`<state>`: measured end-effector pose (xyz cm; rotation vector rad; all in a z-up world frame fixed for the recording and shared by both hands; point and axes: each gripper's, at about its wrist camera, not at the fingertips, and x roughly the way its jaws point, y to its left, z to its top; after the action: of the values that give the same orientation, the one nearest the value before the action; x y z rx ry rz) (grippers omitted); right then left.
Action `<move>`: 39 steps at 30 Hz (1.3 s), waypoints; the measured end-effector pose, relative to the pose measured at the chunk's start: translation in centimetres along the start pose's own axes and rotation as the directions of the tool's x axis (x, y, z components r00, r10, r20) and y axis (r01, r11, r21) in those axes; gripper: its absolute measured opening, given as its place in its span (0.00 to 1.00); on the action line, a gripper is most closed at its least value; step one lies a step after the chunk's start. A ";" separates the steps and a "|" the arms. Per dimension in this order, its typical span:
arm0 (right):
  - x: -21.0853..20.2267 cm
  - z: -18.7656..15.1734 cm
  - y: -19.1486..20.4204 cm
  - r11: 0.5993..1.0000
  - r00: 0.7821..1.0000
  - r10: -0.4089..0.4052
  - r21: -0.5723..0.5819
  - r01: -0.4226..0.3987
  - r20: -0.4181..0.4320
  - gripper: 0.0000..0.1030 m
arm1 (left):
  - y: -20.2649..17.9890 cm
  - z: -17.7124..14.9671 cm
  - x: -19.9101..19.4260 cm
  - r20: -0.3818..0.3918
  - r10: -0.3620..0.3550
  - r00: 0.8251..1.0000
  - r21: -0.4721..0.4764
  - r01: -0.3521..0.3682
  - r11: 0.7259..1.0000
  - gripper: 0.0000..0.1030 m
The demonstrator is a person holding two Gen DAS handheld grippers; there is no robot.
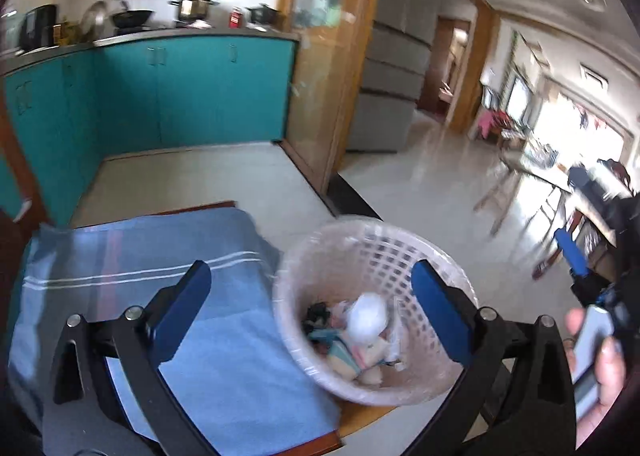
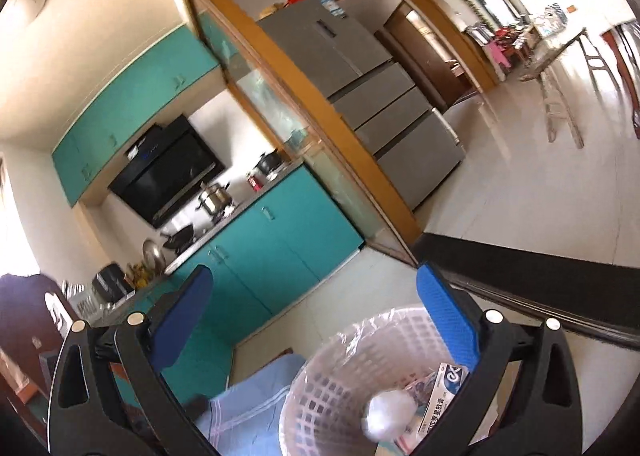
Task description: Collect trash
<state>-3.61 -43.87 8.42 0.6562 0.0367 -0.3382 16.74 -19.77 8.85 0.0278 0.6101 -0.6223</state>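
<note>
A pale plastic mesh basket (image 1: 320, 348) lined with a clear bag stands on the blue-cloth table (image 1: 160, 296), near its right edge. It holds a white crumpled ball (image 1: 366, 316) and several wrappers and packets. My left gripper (image 1: 312, 272) hangs open above the basket's near rim with nothing between its blue pads. In the right wrist view my right gripper (image 2: 316, 274) is also open and empty above the same basket (image 2: 332, 388). The white ball (image 2: 386, 414) and a printed packet (image 2: 440, 396) lie inside. A hand (image 1: 600, 368) holds the right gripper's handle at the left wrist view's far right.
Teal kitchen cabinets (image 1: 180, 92) with pots on the counter stand behind the table. A wooden glazed partition (image 1: 320, 68) and a grey fridge (image 1: 392, 68) lie beyond. A dark threshold strip (image 2: 540, 280) crosses the tiled floor, and a wooden ladder (image 2: 560, 88) stands far right.
</note>
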 end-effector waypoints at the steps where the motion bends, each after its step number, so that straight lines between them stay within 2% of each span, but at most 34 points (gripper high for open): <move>1: 0.4 -0.4 0.4 1.000 1.000 0.006 -0.018 -0.006 -0.029 0.96 | 1.3 -0.3 -1.0 0.011 0.023 1.000 -0.011 -0.023 1.000 0.97; 4: 1.9 -2.1 2.5 0.997 0.990 0.017 -0.068 -0.027 -0.138 0.97 | 5.5 -1.8 -4.4 0.047 0.115 0.992 -0.054 -0.113 0.992 0.97; 6: 2.7 -3.6 4.3 0.991 0.979 0.019 -0.124 -0.045 -0.203 0.96 | 8.7 -3.3 -6.9 0.076 0.201 0.977 -0.093 -0.194 0.977 0.97; 10: 3.7 -7.2 7.9 0.969 0.948 0.023 -0.225 -0.099 -0.319 0.96 | 12.7 -6.4 -10.3 0.098 0.319 0.943 -0.169 -0.300 0.939 0.97; 12: 3.8 -9.2 9.9 0.953 0.933 0.015 -0.277 -0.122 -0.360 0.96 | 14.0 -7.7 -11.0 0.083 0.351 0.933 -0.210 -0.328 0.921 0.97; 13: 3.9 -10.1 10.8 0.943 0.925 0.013 -0.302 -0.137 -0.379 0.96 | 14.5 -8.2 -10.9 0.044 0.364 0.931 -0.210 -0.347 0.914 0.97; 17: 3.4 -14.0 14.2 0.892 0.906 0.005 -0.407 -0.195 -0.423 0.96 | 16.4 -9.3 -10.4 -0.020 0.374 0.927 -0.226 -0.369 0.902 0.97; 21: 3.1 -16.6 15.8 0.862 0.896 -0.001 -0.454 -0.224 -0.444 0.96 | 16.9 -9.9 -10.3 -0.043 0.400 0.916 -0.196 -0.400 0.895 0.97; 23: 3.3 -17.7 16.1 0.853 0.888 -0.011 -0.469 -0.231 -0.459 0.96 | 17.3 -10.0 -10.2 -0.055 0.399 0.915 -0.201 -0.402 0.893 0.97; 26: 3.7 -18.6 16.5 0.847 0.882 -0.020 -0.477 -0.236 -0.471 0.96 | 17.5 -10.1 -10.1 -0.070 0.395 0.916 -0.208 -0.401 0.892 0.97; 30: 3.7 -19.0 16.8 0.845 0.884 -0.019 -0.480 -0.236 -0.468 0.96 | 17.0 -10.1 -10.1 -0.070 0.416 0.907 -0.181 -0.422 0.888 0.97; 39: 3.8 -19.7 16.8 0.836 0.881 -0.034 -0.496 -0.234 -0.472 0.96 | 16.8 -9.9 -10.4 -0.053 0.411 0.910 -0.173 -0.414 0.894 0.97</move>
<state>6.79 -20.67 2.26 0.1537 0.5428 -0.0442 14.16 1.58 3.75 -0.0088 0.6494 -0.1512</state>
